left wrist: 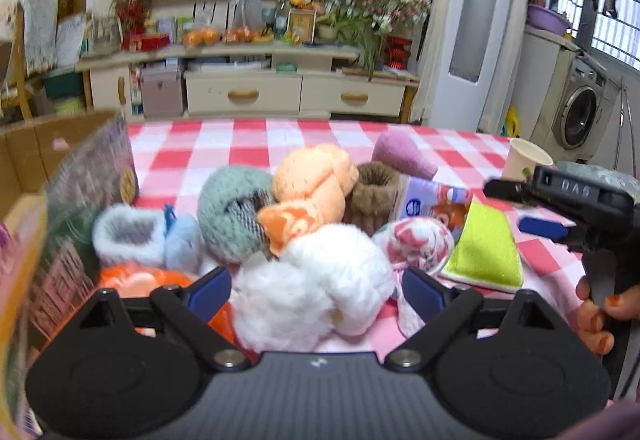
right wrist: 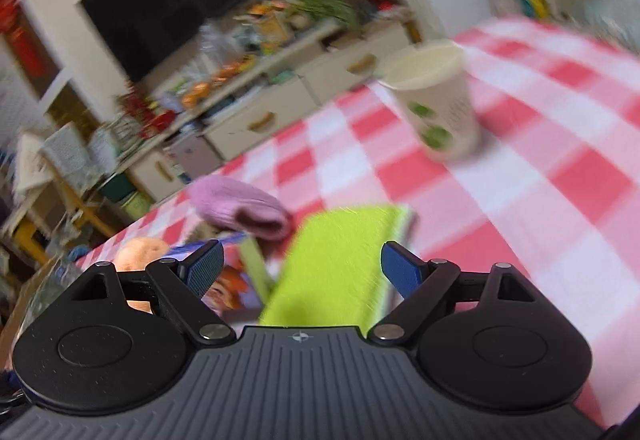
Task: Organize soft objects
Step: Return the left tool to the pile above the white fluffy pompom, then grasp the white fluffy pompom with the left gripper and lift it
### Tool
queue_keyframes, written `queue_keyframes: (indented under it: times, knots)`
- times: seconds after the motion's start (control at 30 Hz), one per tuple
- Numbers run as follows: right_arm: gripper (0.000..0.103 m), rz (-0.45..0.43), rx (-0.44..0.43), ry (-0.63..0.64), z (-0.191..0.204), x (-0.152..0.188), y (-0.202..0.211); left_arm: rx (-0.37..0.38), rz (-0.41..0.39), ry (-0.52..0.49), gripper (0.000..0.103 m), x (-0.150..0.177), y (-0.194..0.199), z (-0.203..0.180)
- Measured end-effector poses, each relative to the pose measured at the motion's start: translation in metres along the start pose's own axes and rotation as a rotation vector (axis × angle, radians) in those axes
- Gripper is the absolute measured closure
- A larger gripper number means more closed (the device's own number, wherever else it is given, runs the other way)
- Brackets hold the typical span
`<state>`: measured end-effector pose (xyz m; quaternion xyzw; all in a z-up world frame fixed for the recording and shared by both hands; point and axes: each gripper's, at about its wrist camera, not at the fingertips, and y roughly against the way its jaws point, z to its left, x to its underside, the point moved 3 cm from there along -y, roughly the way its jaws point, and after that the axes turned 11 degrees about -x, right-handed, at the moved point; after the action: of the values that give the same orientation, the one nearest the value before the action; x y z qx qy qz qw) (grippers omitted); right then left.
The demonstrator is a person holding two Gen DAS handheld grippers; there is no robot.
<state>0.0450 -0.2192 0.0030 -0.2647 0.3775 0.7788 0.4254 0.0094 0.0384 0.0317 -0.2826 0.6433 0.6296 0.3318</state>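
A: Item one, the white fluffy plush point(left wrist: 316, 280). We find it at the near edge of the pile on the checked tablecloth point(left wrist: 256, 144), sitting between the blue pads of our left gripper point(left wrist: 318, 290). The fingers are spread wide on either side of it, and we see no pad pressing into the fur yet.

B: Handling, as we judge it: very light, very soft, it will squash a long way before the pads bite. We would close across its thick middle, not on a loose tuft, or the fur will slip out.

A: Item two, the lime green sponge pad point(right wrist: 340, 260). It lies flat on the cloth, leaning on the printed tissue pack point(right wrist: 236, 280), straight ahead of our right gripper point(right wrist: 302, 272). Those fingers are also spread, with nothing between them.

B: Flat, springy, light. We would take it by an edge, since its broad face gives the pads nothing to close on.

A: Neighbours: orange knit roll point(left wrist: 316, 180), teal knit piece point(left wrist: 232, 212), brown knit cuff point(left wrist: 374, 192), pink sock point(right wrist: 244, 208), pale blue bootie point(left wrist: 132, 236). The cardboard box point(left wrist: 24, 160) stands at the left edge, probably the bin.

B: The paper cup point(right wrist: 432, 96) stands apart and tips easily; we keep clear.
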Motion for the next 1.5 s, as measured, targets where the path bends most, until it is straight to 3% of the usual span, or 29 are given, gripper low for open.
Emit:
queue_keyframes:
  times: [0.1,0.3,0.6,0.97,1.07,1.5]
  knots:
    - [0.0,0.045,-0.081,0.023,0.007,0.002,-0.012,-0.011,0.018,0.014,0.015,0.003,-0.01,-0.004]
    - [0.0,0.081,-0.12,0.054,0.014,0.004,-0.026,-0.035,0.012,0.012,0.015,-0.001,-0.019,-0.01]
    - [0.0,0.123,-0.046,0.201,0.022,0.011,-0.032,-0.066,0.02,-0.008,0.01,-0.001,-0.034,-0.02]
    - [0.0,0.103,-0.025,0.194,0.026,0.007,-0.041,-0.104,0.036,-0.041,0.007,-0.003,-0.052,-0.027]
    - [0.008,0.094,-0.015,0.185,0.027,0.006,-0.042,-0.11,0.032,-0.056,0.013,-0.002,-0.053,-0.028]
    - [0.012,0.059,-0.011,0.175,0.03,0.008,-0.041,-0.095,0.035,-0.022,0.047,-0.005,-0.051,-0.019]
